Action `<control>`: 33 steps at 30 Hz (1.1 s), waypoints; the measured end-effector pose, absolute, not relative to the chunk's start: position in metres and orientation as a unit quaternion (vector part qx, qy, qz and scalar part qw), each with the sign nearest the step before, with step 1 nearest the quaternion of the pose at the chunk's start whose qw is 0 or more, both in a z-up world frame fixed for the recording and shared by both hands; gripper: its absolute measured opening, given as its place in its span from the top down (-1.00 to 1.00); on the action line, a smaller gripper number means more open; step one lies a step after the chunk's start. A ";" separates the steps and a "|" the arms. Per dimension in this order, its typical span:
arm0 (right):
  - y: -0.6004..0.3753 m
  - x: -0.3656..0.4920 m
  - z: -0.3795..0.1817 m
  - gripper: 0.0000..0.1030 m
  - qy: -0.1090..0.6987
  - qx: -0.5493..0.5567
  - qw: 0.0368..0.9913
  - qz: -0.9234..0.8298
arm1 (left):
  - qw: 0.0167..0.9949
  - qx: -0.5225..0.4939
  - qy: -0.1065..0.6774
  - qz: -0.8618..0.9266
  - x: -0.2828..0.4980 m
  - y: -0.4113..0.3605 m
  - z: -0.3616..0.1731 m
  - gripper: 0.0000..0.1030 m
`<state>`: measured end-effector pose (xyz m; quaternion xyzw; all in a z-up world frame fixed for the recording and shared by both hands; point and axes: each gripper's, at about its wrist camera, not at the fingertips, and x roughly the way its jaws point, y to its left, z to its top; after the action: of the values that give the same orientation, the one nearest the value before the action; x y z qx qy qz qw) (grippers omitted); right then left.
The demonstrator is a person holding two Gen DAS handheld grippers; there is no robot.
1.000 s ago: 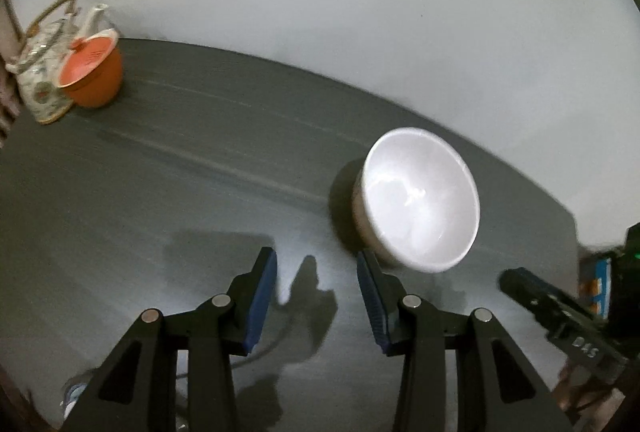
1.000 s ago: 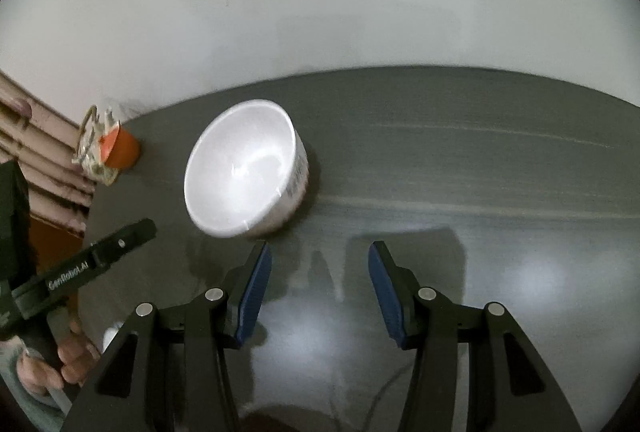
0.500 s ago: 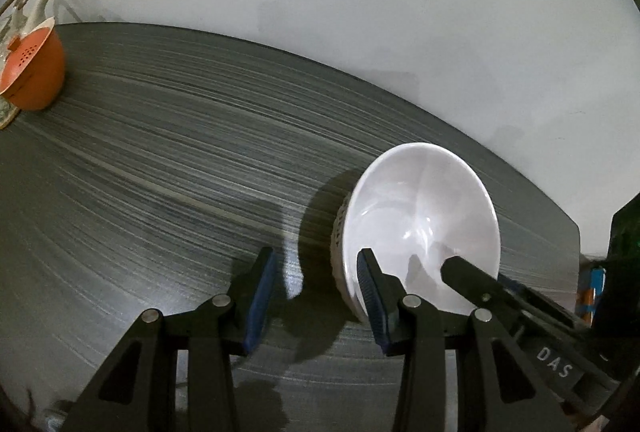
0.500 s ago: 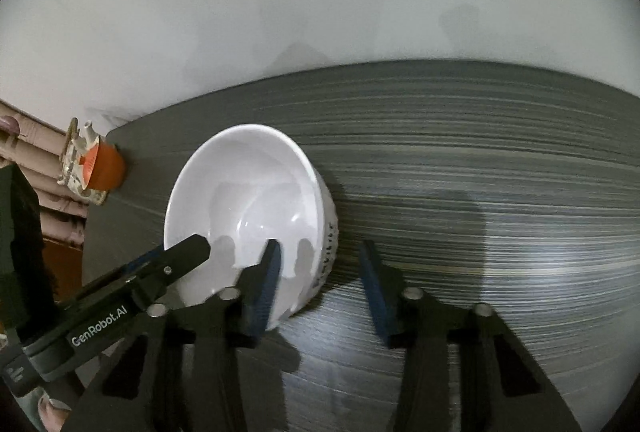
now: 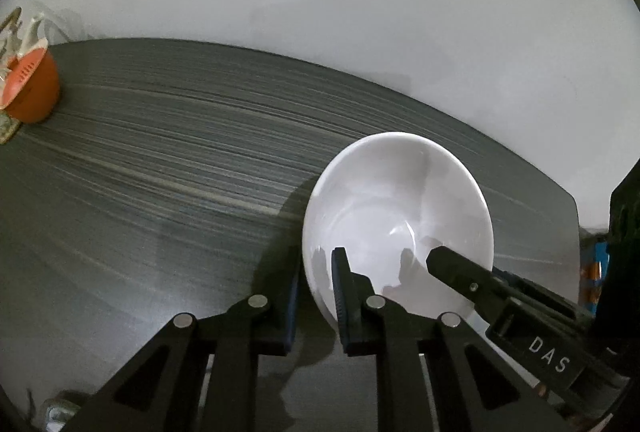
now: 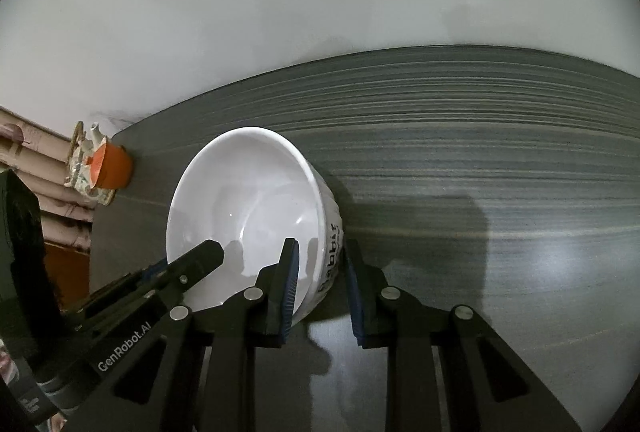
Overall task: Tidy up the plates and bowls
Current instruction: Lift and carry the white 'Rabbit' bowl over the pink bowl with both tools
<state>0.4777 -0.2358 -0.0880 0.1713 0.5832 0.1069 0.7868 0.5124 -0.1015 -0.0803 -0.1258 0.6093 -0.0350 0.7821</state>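
Note:
A white bowl (image 5: 400, 199) (image 6: 248, 199) with dark lettering on its outside stands on the dark grey table (image 5: 160, 151) (image 6: 480, 159). My left gripper (image 5: 314, 272) straddles the bowl's left rim, one blue-padded finger outside and one inside, jaws narrowed onto the wall. On the opposite rim, my right gripper (image 6: 322, 272) has its left finger inside and its right finger outside against the lettering. Each wrist view also shows one of the other gripper's fingers (image 5: 460, 272) (image 6: 196, 260) reaching into the bowl.
An orange cup (image 5: 34, 91) (image 6: 112, 167) and a patterned teapot (image 6: 82, 167) sit at the table's far left corner. A pale wall runs behind the table. The table's right edge (image 5: 572, 199) lies close beyond the bowl.
Both grippers moved forward from in front of the bowl onto its rim, one on each side. Their jaws have narrowed around the bowl's wall.

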 end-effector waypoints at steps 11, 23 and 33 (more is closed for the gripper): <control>-0.251 0.420 -0.027 0.58 0.551 0.174 0.808 0.111 | 0.801 -0.103 0.587 -0.051 0.466 -0.125 -0.013 0.70; -0.251 0.328 0.017 0.58 0.532 0.166 0.824 0.101 | 0.809 -0.091 0.578 -0.066 0.392 -0.151 0.026 0.70; -0.235 0.269 0.033 0.58 0.523 0.158 0.832 0.094 | 0.810 -0.093 0.576 -0.069 0.344 -0.149 0.044 0.70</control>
<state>0.2687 -0.2349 0.0334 0.1578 0.5228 0.0945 0.8324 0.3435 -0.1486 0.0444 -0.0932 0.5755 -0.0690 0.8095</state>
